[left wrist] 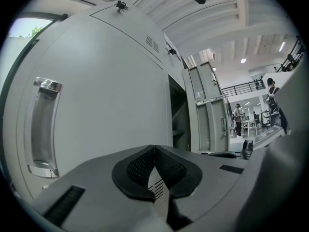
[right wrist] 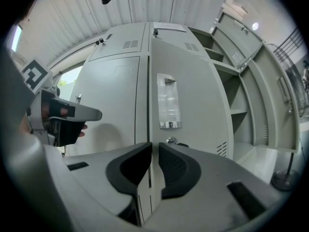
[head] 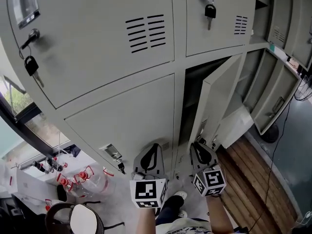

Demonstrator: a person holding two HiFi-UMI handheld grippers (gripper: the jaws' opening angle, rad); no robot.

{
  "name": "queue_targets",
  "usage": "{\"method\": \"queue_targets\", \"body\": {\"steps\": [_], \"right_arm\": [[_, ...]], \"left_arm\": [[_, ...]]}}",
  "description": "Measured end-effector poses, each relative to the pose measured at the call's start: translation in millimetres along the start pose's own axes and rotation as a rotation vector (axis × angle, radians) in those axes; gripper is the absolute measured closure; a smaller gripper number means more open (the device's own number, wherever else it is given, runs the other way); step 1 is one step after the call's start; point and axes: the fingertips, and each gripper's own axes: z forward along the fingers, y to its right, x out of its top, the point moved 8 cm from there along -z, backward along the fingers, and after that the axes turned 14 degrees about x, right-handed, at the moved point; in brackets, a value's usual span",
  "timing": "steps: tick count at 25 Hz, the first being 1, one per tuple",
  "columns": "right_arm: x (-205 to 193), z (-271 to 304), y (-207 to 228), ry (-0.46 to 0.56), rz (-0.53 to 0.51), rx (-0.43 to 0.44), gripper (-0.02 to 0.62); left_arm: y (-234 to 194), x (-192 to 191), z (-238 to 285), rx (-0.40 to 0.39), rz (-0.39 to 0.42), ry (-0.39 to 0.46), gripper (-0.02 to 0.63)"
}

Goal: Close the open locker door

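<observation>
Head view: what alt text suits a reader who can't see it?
A lower door stands ajar in a wall of grey lockers. The right gripper is by its lower corner, the left gripper beside; keys hang from upper locks.

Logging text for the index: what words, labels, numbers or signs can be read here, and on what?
None readable.
Label holder on locker door: no print visible.
Bottles: labels too small to read.
Cubes on left gripper and right gripper: square markers only, no words.

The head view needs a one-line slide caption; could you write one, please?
Right gripper near the lower edge of the open locker door, left gripper beside it, before grey lockers.
</observation>
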Motion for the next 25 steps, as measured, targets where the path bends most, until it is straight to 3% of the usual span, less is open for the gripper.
{"method": "queue_targets", "body": {"steps": [13, 25], "right_arm": [[1, 52, -1, 0.005, 0.017, 0.065, 0.569], [7, 57, 0, 0.039, 0.033, 0.101, 0.577]], "left_arm": [[-21, -1, -3, 0.043, -0.005, 0.004, 0.601], [-17, 0, 3, 0.028, 0.0, 0.007, 0.601]]}}
